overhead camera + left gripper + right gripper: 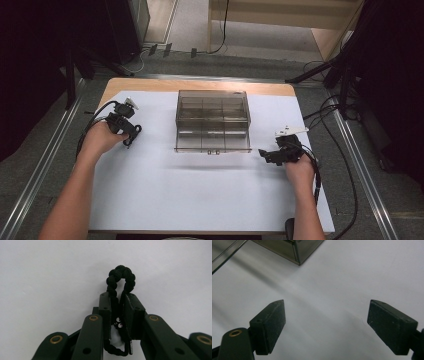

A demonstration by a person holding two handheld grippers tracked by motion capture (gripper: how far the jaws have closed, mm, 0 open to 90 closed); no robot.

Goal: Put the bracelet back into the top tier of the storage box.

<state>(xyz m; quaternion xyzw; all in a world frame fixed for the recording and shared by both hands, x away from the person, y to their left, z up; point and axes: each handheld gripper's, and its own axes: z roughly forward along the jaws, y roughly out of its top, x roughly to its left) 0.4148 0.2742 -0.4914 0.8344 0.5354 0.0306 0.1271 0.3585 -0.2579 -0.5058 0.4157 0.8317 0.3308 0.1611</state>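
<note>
Black beaded bracelet (121, 277): loop of small round matte beads on cord, with a small metal-looking charm and a coiled bit lower down between the jaws; a white blob sits behind the cord near the bottom, can't tell what it is. The bracelet sits on the white sheet (200, 195) at the left side of the table, left of the box, in the left gripper (118, 298). The left gripper is clamped on the bracelet, both pads pinching the cord, the beaded loop sticking out beyond the tips. The right gripper (325, 322) has its jaws spread wide, nothing between them, just bare white sheet.

High view: clear smoky plastic organizer box (212, 121) at table center toward the far edge, divided into compartments, contents can't be told. Left gripper (131, 136) is at the left of the box, right gripper (264, 154) near the box's near-right corner, each in a hand. The bracelet is too small to make out from up here.

Left gripper view gives the bead and cord detail. Right gripper view gives one corner of the box (294, 252) at top left, plus its shadow on the sheet.
</note>
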